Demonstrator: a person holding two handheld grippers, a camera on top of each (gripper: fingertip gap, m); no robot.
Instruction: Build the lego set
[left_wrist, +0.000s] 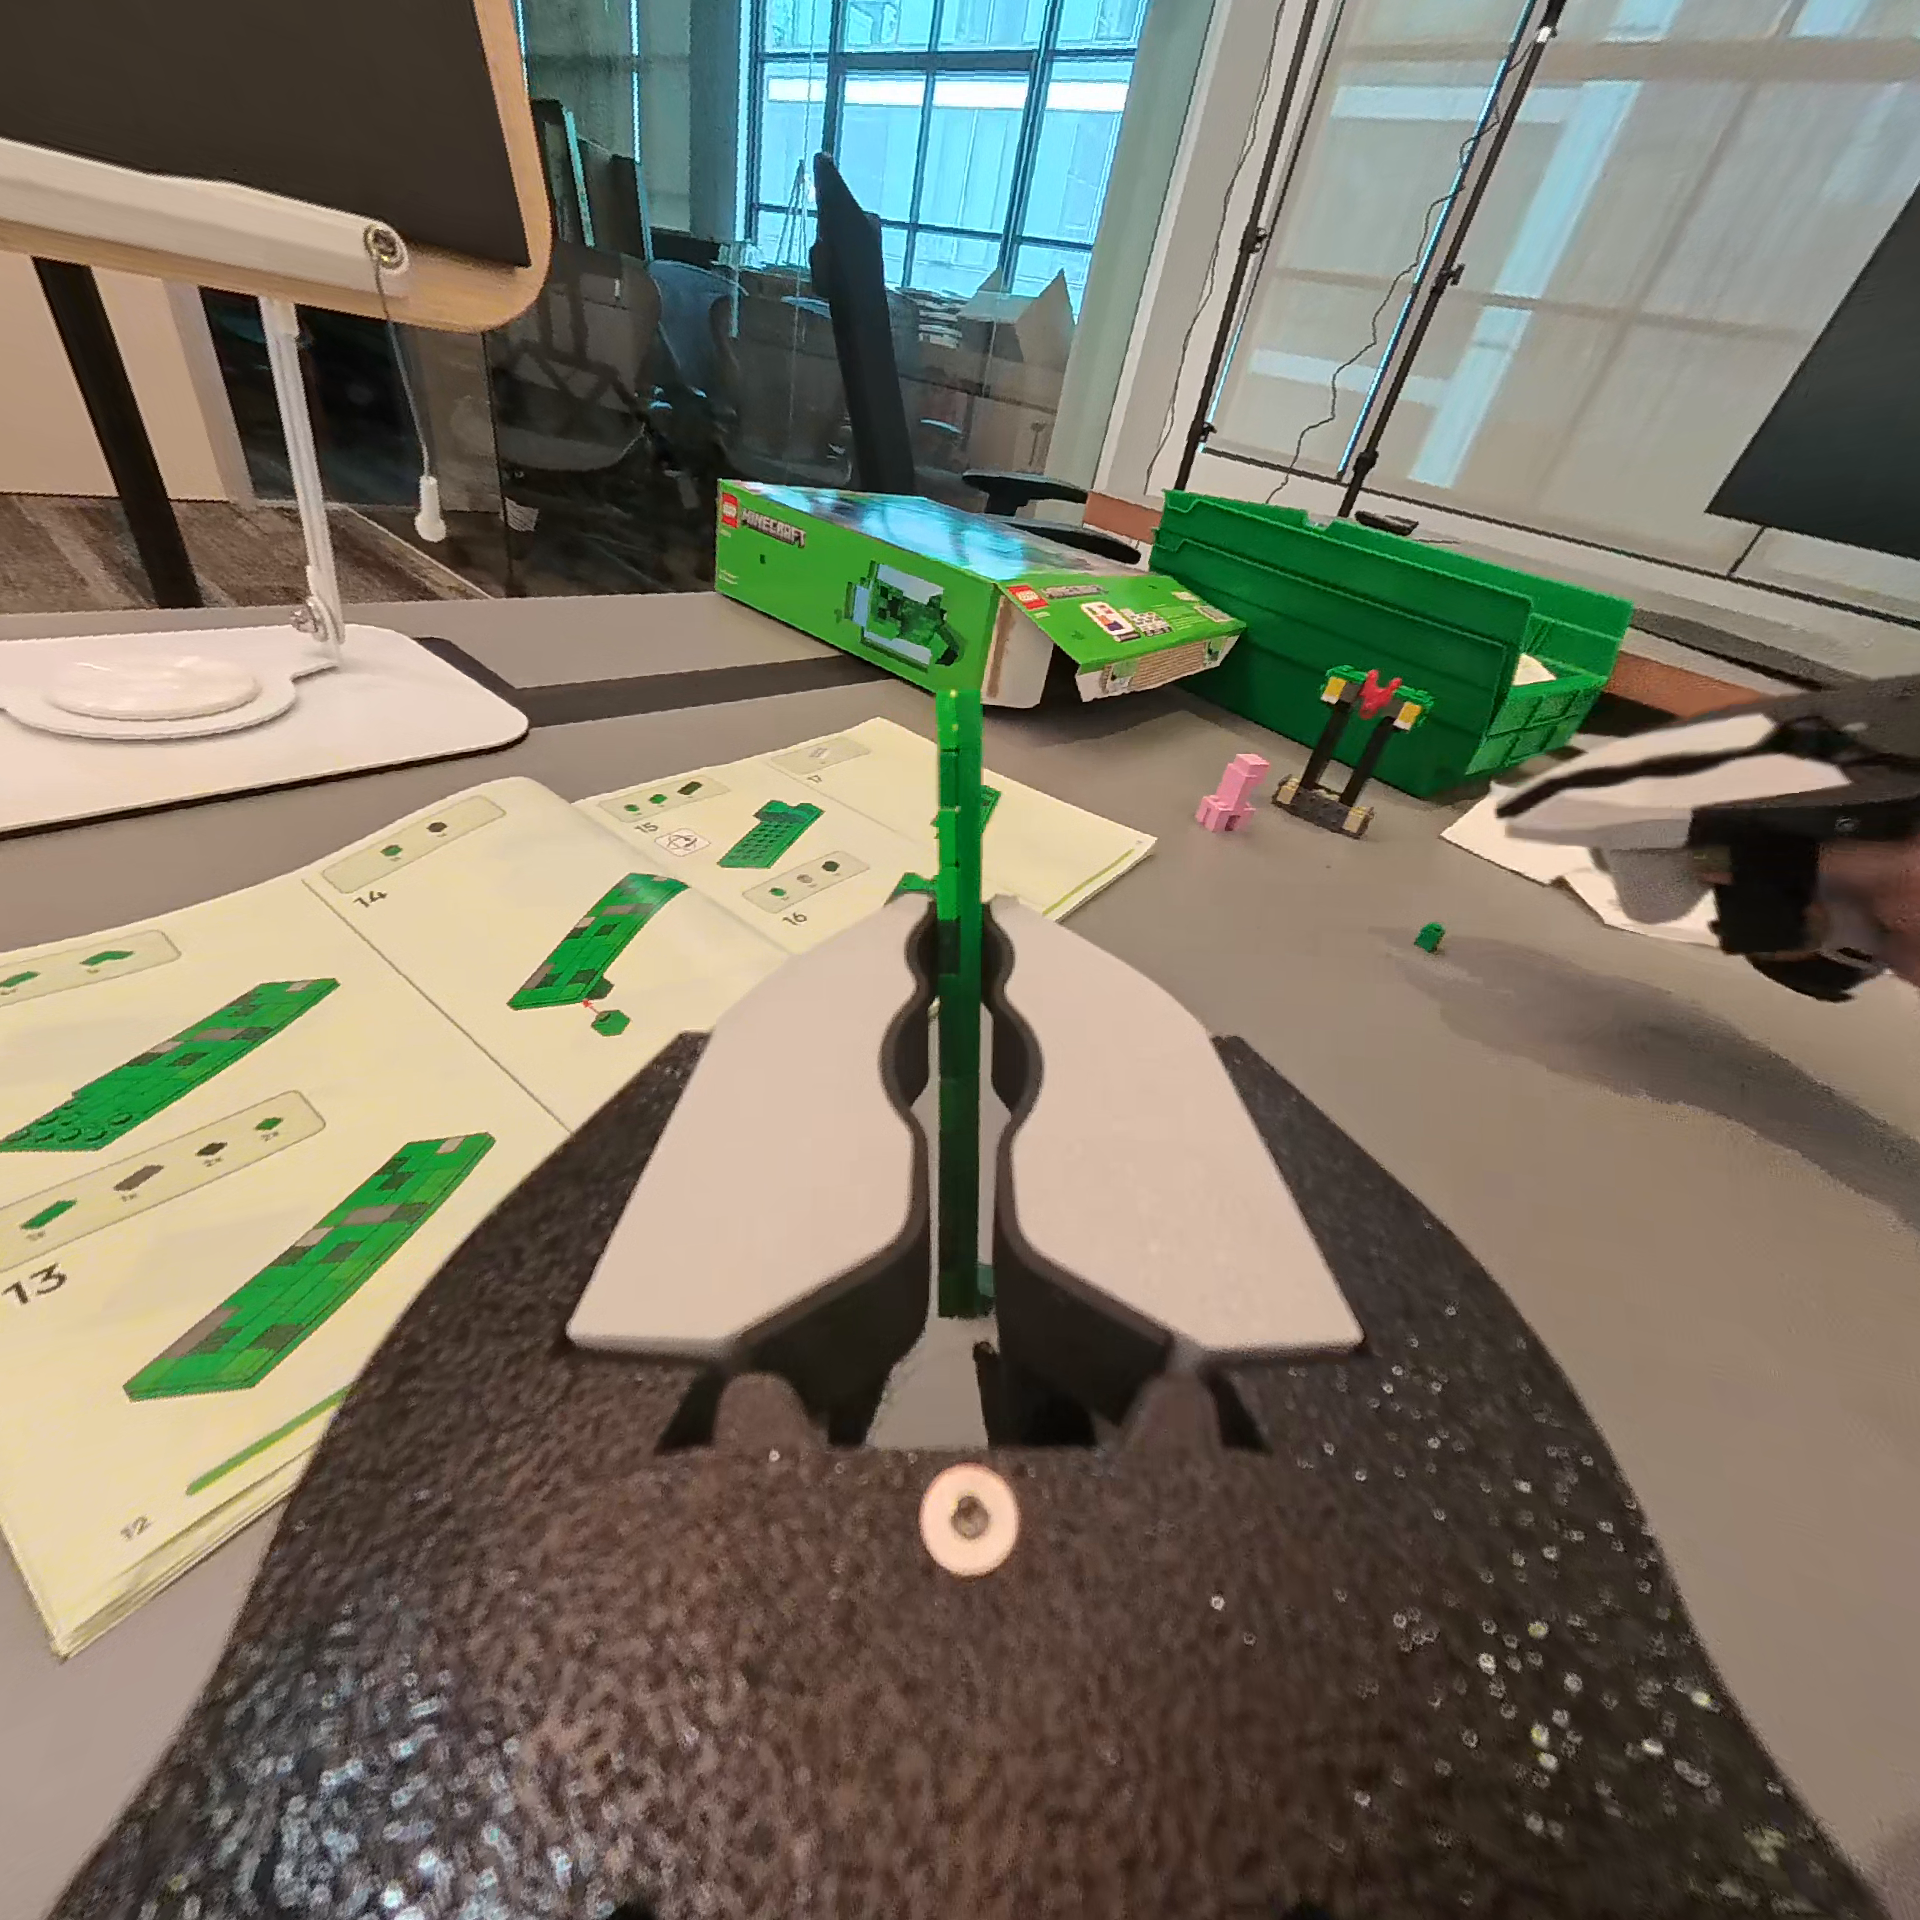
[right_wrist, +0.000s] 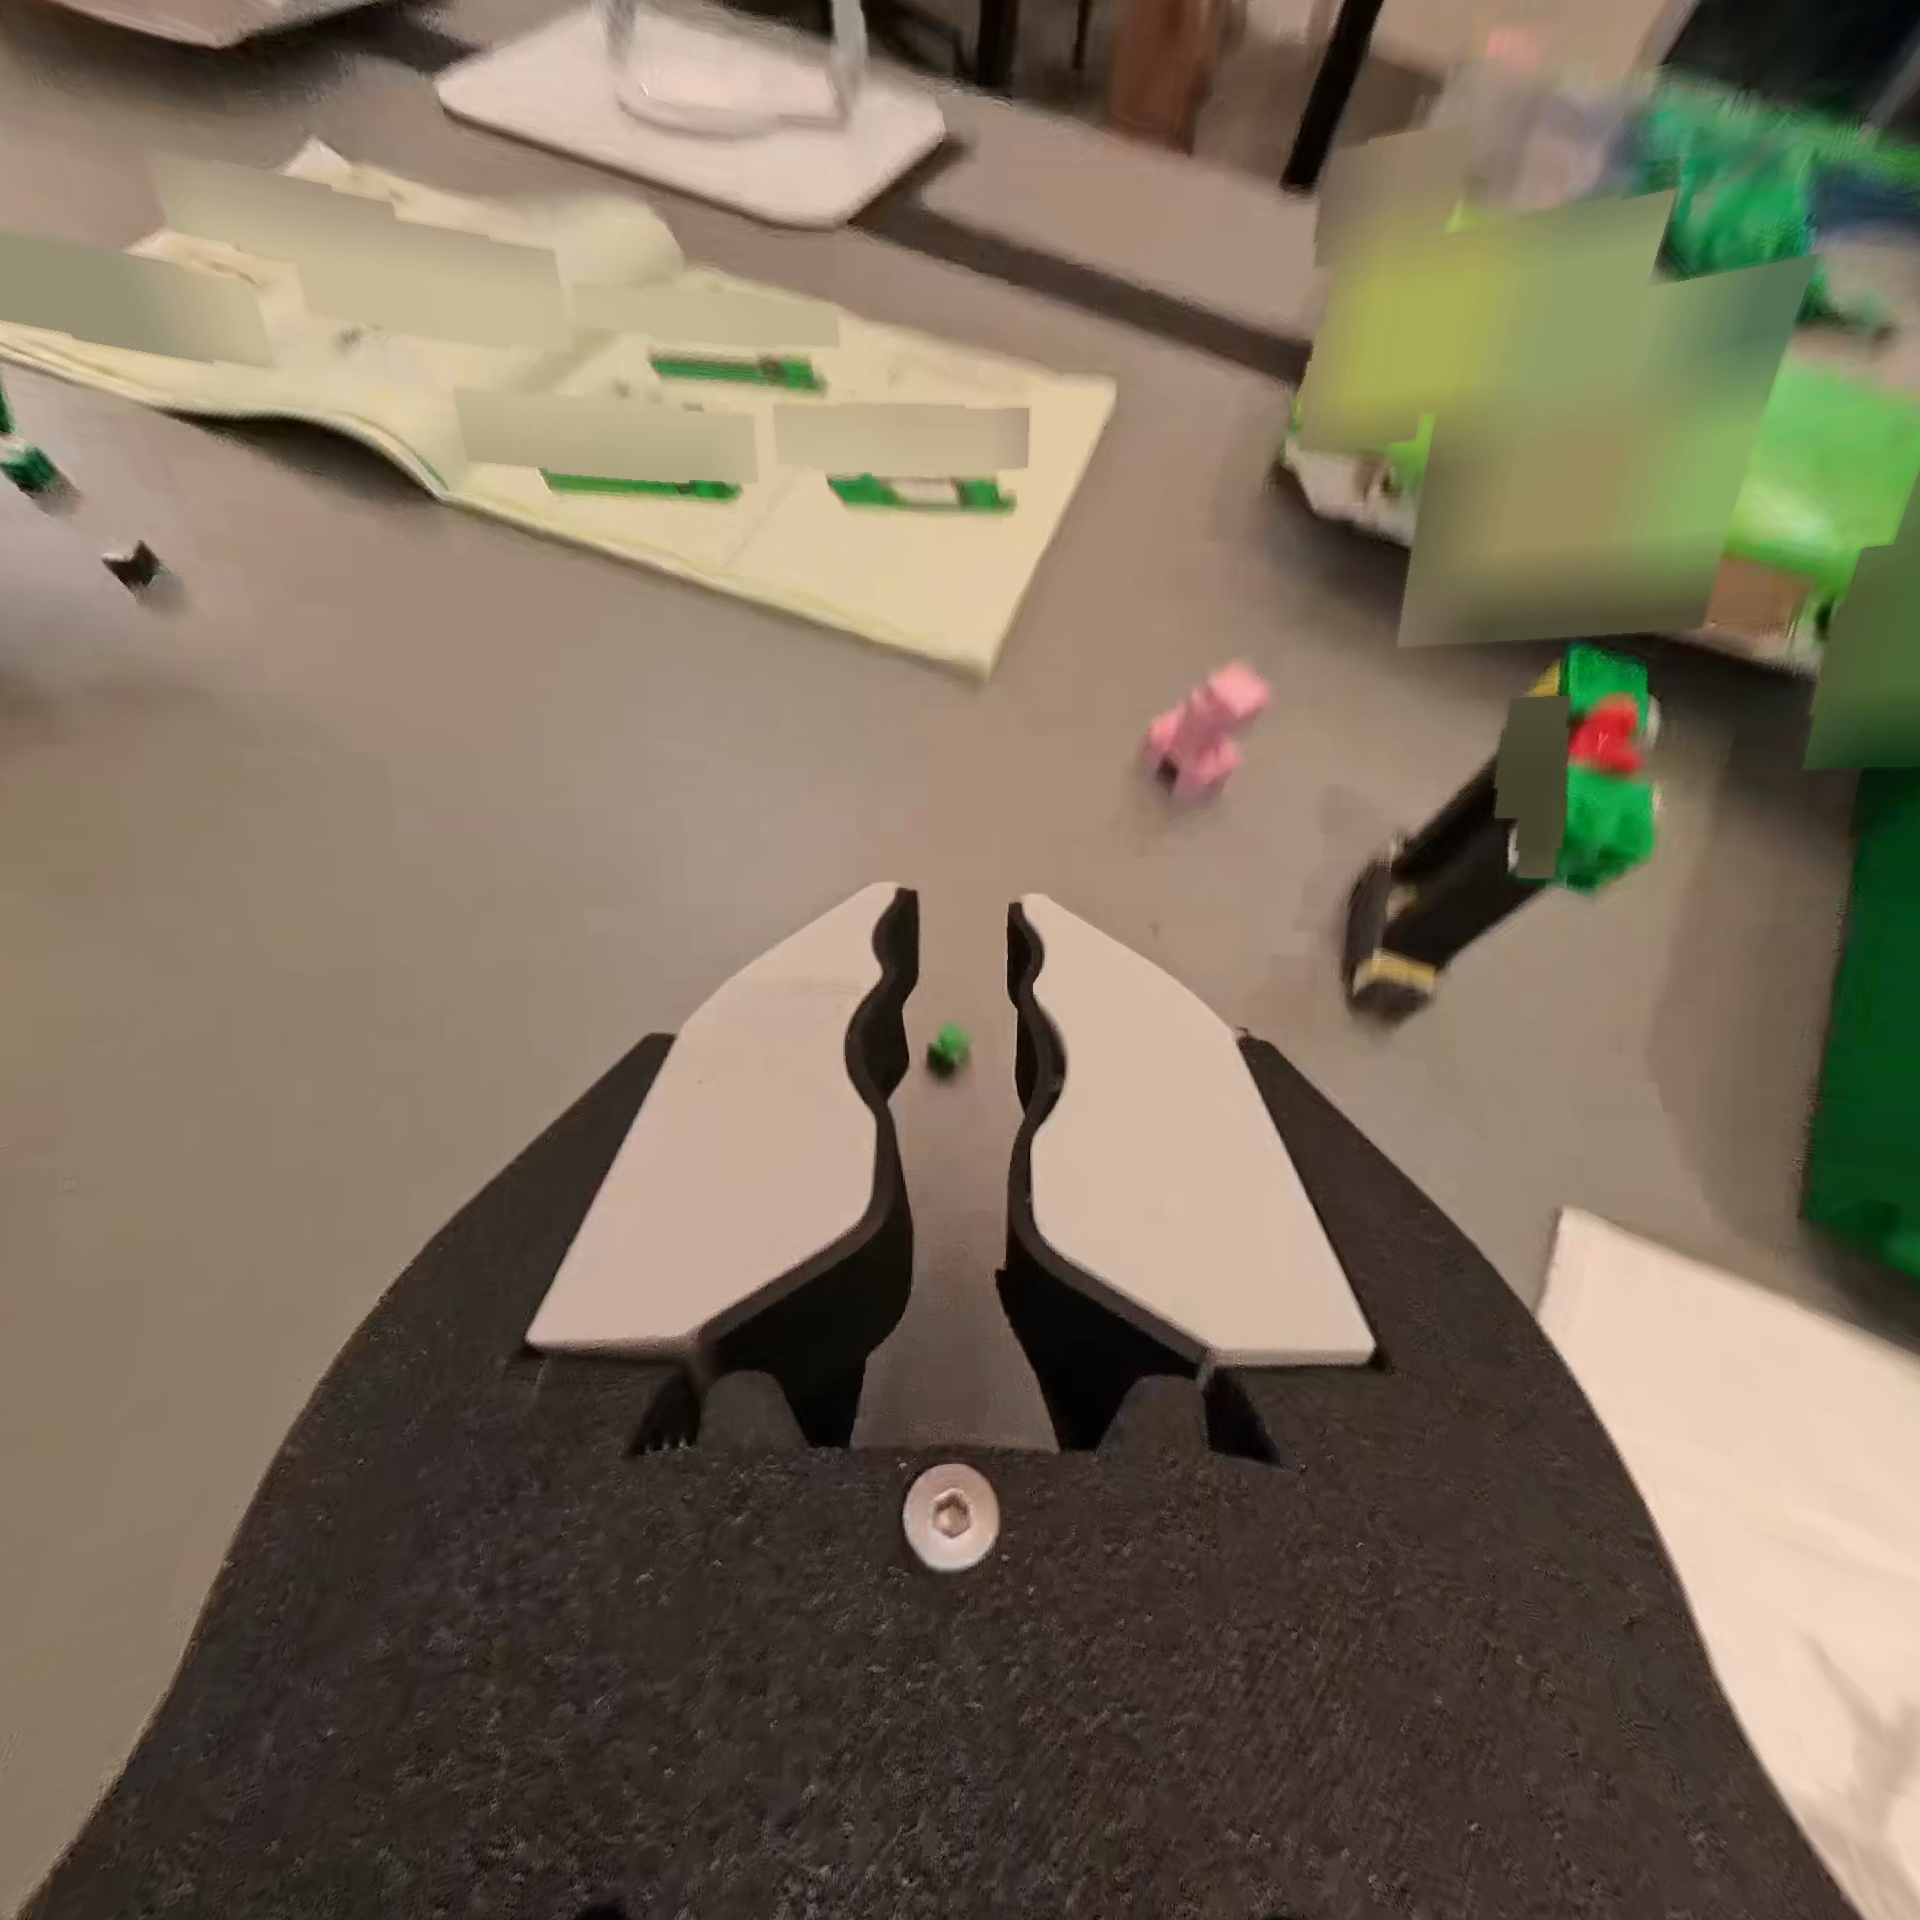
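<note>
- Presently, the left gripper (left_wrist: 958, 925) is clamped on a green brick plate assembly (left_wrist: 958, 831); both pads press against its faces, and the assembly stands edge-on, extending past the fingertips.
- Seen from the left wrist view, the assembly's far end lines up with the green cardboard box (left_wrist: 883, 582), though how near the two are cannot be told.
- An open instruction booklet (left_wrist: 416, 987) lies flat on the grey table (left_wrist: 1351, 1195), below and to the left of the held assembly.
- The right gripper (right_wrist: 963, 904) has its jaws parted by a narrow gap and holds nothing.
- A small green brick (right_wrist: 948, 1047) lies on the table, seen between the right gripper's fingers (right_wrist: 790, 1091); neither pad touches it.
- In the left wrist view, the same small brick (left_wrist: 1431, 937) sits on the table to the right of the held assembly, just beside the right gripper (left_wrist: 1527, 810).
- A pink brick figure (left_wrist: 1233, 792) stands beyond the small brick, to the right of the held assembly.
- A black-legged brick structure with a green and red top (left_wrist: 1351, 748) stands just beside the pink figure.
- A green plastic bin (left_wrist: 1403, 623) sits behind that structure, beside the cardboard box.
- A white stand base (left_wrist: 239, 696) rests to the far left of the held assembly, behind the booklet.
- White paper sheets (right_wrist: 1745, 1507) lie at the right of the right gripper.
</note>
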